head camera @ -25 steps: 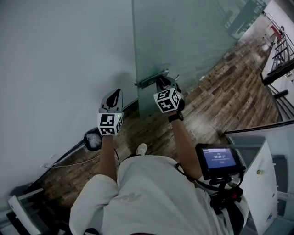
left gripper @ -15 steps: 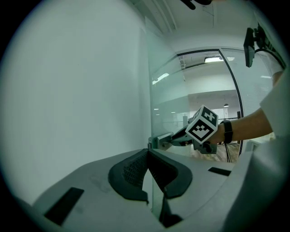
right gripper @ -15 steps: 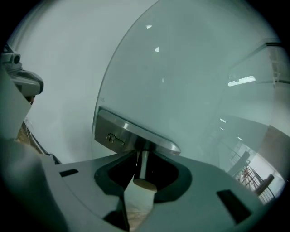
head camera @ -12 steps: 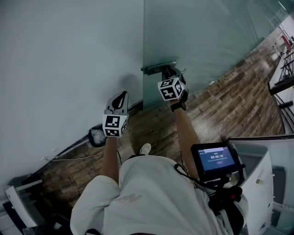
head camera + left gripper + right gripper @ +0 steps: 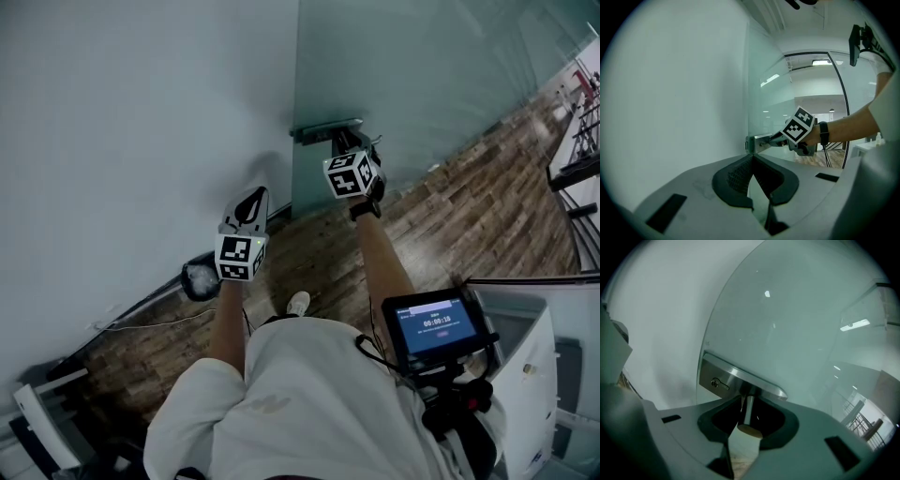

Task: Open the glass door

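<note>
1. Glass door (image 5: pixel 422 75) stood straight ahead of me. Its free vertical edge was next to the white wall (image 5: pixel 141 112). The hinge side ran off to the right, out of view.
2. Lock plate (image 5: pixel 323 127) sat at that free edge, with the keyhole (image 5: pixel 715 383) on the end nearest the edge. The handle (image 5: pixel 748 408) stuck out of the plate on my side of the glass.
3. Right gripper (image 5: pixel 347 142): jaws were closed on the handle. The right gripper view showed the round bar between the pads, both sides against it as far as I could read, with its cut end facing the camera.
4. So the handle's long axis ran roughly along the jaw line, out from the glass toward me, not across the jaws.
5. Left gripper (image 5: pixel 249 201): jaws were fully together with nothing in them. It hung lower left of the handle in the head view, in front of the wall, clear of the door and plate.
6. Key relation: the handle was dead ahead of the right jaws and inside them. The right hand was the near one and the left was well apart, so I judged the left wasn't needed.
7. My read of the next move: force had to go square to the glass, arcing about the unseen hinge. The grip was at the free edge, which gave the best leverage.
8. I couldn't tell from the frames which way the door swung.
9. Risk, as I judged it: with the grip lying along the bar, a straight pull could slide the pads off its end.
</note>
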